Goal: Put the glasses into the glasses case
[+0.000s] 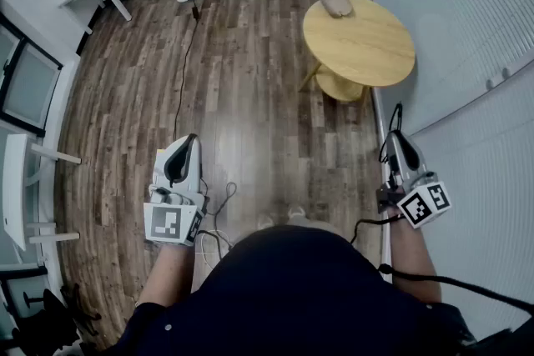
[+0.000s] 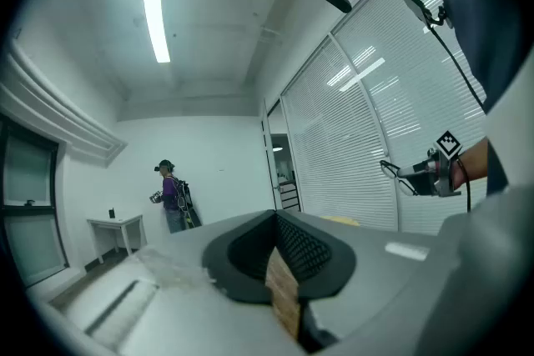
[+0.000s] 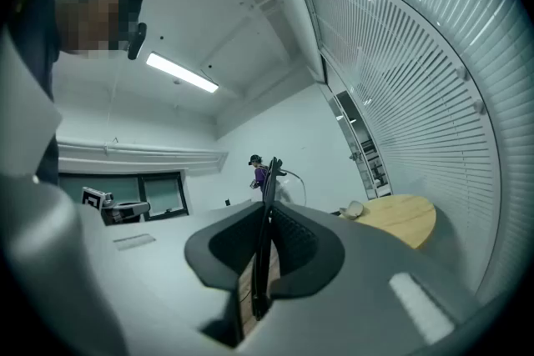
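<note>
Gripping one glasses (image 3: pixel 267 183) in right tongs (image 3: pixel 268 208), left tongs (image 2: pixel 275 218) closed, one case (image 1: pixel 338 4) on round table (image 1: pixel 367 46)

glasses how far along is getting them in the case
Done: right gripper is shut on the glasses. In hand: nothing more, the person stands well short of the round table. To do: reach the glasses case lying there and put them in. Left gripper shut, empty.

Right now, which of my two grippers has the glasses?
The right gripper, with the black glasses clamped between its jaws; the left gripper is shut on nothing.
</note>
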The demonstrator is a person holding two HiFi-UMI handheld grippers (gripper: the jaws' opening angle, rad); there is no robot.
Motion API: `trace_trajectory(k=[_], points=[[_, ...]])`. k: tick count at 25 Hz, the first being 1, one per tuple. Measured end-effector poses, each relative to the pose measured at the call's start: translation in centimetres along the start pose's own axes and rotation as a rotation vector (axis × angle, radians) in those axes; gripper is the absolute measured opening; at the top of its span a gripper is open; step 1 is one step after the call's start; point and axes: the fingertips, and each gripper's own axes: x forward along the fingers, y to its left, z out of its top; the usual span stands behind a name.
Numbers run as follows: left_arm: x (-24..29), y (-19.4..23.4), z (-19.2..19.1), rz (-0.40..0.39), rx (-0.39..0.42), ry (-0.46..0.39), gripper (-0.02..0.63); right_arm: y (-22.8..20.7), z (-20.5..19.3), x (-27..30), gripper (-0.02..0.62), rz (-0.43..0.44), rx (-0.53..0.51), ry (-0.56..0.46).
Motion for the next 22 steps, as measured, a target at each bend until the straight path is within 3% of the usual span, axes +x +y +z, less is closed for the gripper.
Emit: trace_trajectory(k=[8, 16, 22], points=[[1.4, -1.3, 0.6, 0.015, 0.002, 0.001, 0.003, -2.0, -0.1, 0.2, 0.034, 0.008, 0.003, 0.009], [3.8, -3.1, 1.1, 0.021, 0.013, -0.014, 0.003, -2.8, 1.7, 1.0, 0.034, 0.092, -0.016, -0.012], [4.5, -3.0, 0.5, 0.073, 0.005, -0.002, 0.003, -4.1, 1.6, 2.2, 0.034, 0.125, -0.017, 0.005]])
